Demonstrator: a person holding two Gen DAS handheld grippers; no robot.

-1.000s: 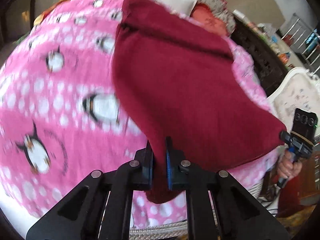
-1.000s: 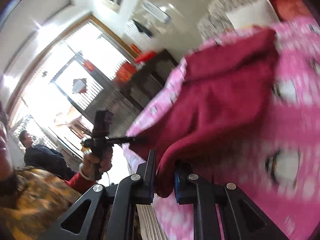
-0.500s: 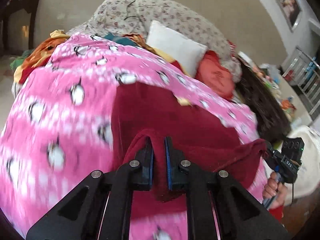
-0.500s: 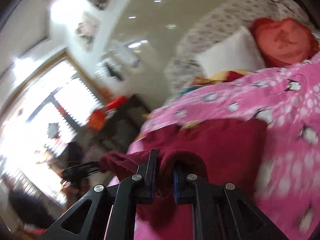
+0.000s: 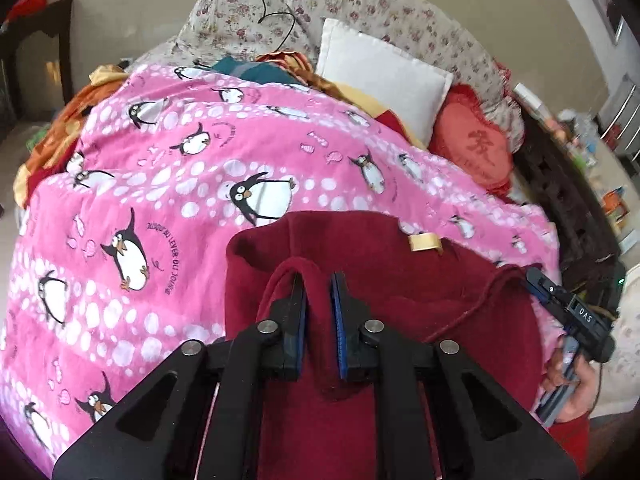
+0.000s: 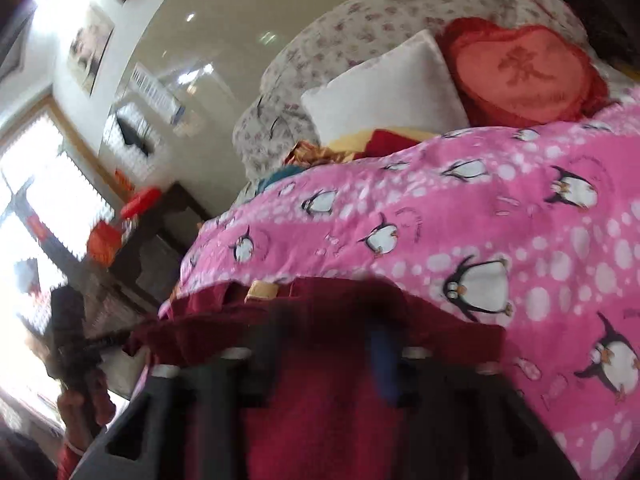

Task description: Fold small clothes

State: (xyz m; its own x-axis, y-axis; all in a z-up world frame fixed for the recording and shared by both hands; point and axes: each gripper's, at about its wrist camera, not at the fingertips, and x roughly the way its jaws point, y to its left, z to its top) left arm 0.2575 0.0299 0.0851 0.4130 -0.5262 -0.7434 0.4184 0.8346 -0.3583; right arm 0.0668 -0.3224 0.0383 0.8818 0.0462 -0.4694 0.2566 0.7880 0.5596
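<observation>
A dark red fleece garment [image 5: 400, 292] lies folded over on the pink penguin blanket [image 5: 180, 184], a tan label [image 5: 425, 242] showing at its far edge. My left gripper [image 5: 319, 292] is shut on a fold of the garment's near left corner. The right gripper [image 5: 538, 280] shows at the right, its tips at the garment's other corner. In the right wrist view the right gripper [image 6: 332, 344] is blurred, with the red garment [image 6: 320, 400] between and over its fingers; the left gripper [image 6: 100, 344] is at the far left.
A white pillow [image 5: 384, 76], a red heart cushion [image 5: 476, 148] and a floral headboard [image 5: 360, 4] are at the back. Loose coloured clothes [image 5: 60, 128] lie at the bed's left. Dark wooden furniture [image 5: 568, 200] stands on the right.
Both grippers have carried the garment's near edge up and forward over the rest, then lowered it. The garment now lies doubled on the blanket, with the label exposed.
</observation>
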